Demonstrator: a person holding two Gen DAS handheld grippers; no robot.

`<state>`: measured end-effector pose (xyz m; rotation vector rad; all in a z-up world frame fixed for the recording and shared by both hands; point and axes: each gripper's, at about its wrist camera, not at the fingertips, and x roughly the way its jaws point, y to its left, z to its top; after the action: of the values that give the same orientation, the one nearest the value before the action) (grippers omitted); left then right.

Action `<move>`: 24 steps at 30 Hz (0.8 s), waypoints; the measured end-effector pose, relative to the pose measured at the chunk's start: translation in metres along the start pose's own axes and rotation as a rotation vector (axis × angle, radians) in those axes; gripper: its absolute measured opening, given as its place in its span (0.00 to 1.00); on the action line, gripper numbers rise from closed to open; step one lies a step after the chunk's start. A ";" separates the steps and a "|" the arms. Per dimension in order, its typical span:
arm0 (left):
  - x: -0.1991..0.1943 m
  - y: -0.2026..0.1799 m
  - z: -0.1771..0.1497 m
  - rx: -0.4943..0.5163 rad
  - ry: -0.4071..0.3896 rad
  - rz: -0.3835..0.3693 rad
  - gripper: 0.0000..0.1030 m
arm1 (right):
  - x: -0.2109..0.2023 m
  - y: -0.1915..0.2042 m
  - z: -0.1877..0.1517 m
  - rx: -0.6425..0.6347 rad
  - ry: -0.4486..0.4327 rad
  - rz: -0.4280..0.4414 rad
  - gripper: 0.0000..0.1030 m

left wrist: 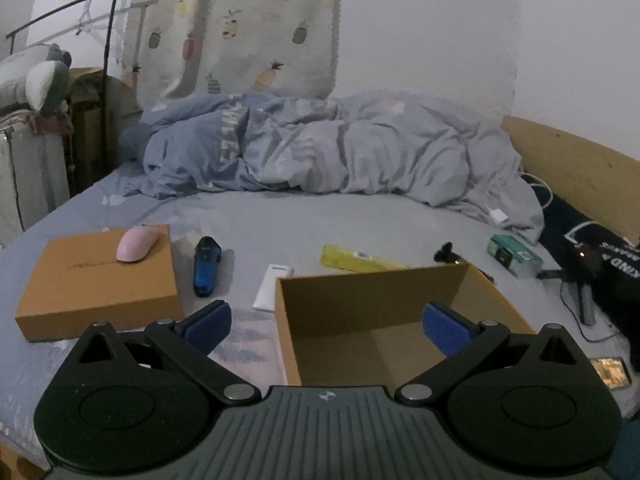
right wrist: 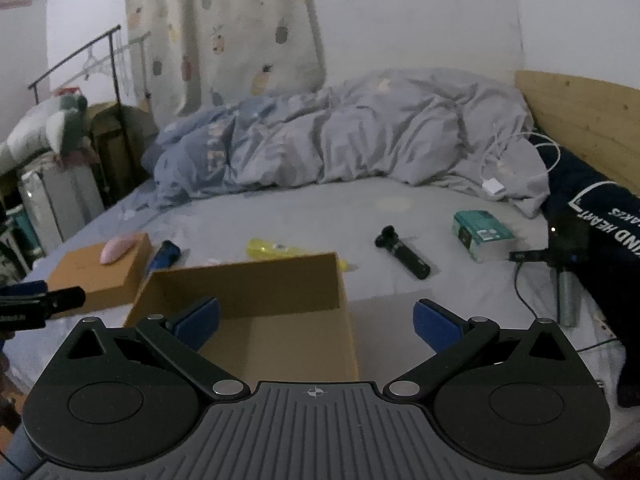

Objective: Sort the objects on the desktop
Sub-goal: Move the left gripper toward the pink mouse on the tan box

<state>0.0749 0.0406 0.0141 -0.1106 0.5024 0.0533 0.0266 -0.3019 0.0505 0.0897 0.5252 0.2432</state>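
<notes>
Blue-padded jaws stand spread wide and empty on both tools: the left gripper [left wrist: 326,326] straddles the near left wall of an open cardboard box [left wrist: 400,284], while the right gripper [right wrist: 316,322] straddles that box's right wall, each poised above the bed sheet [left wrist: 280,216] with nothing between its pads.

By all appearances the sorting has barely begun. The box looks empty and every loose item lies outside it, so the step in hand is choosing a first pick. A likely candidate for the right tool is the black cylinder [right wrist: 402,258], just beyond the box's far right corner; reaching it calls for moving forward past the box and turning the jaws across its slanted body. For the left, the white stick [left wrist: 272,288] touching the box's left wall, or the blue gadget [left wrist: 206,266] beside it, sits closest.

Further out lie a yellow packet [left wrist: 360,262] behind the box, a teal box [right wrist: 484,236] to the far right, and a pink mouse [left wrist: 136,244] resting on a closed brown carton [left wrist: 96,280].

Only the left view shows the white stick plainly, plus a lit phone [left wrist: 610,372] at the right edge. Only the right view shows the cylinder whole, and the left tool's dark tip [right wrist: 40,304] entering from the left.
</notes>
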 end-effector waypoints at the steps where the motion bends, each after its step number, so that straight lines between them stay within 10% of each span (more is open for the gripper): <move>1: 0.002 0.002 0.002 -0.004 -0.002 0.004 1.00 | 0.002 0.000 0.001 0.002 0.001 0.003 1.00; 24: 0.046 0.064 0.037 -0.037 0.028 0.113 1.00 | 0.081 0.048 0.041 0.003 0.084 0.079 1.00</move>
<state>0.1282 0.1100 0.0181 -0.1193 0.5355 0.1719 0.1051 -0.2364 0.0537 0.1038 0.6063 0.3245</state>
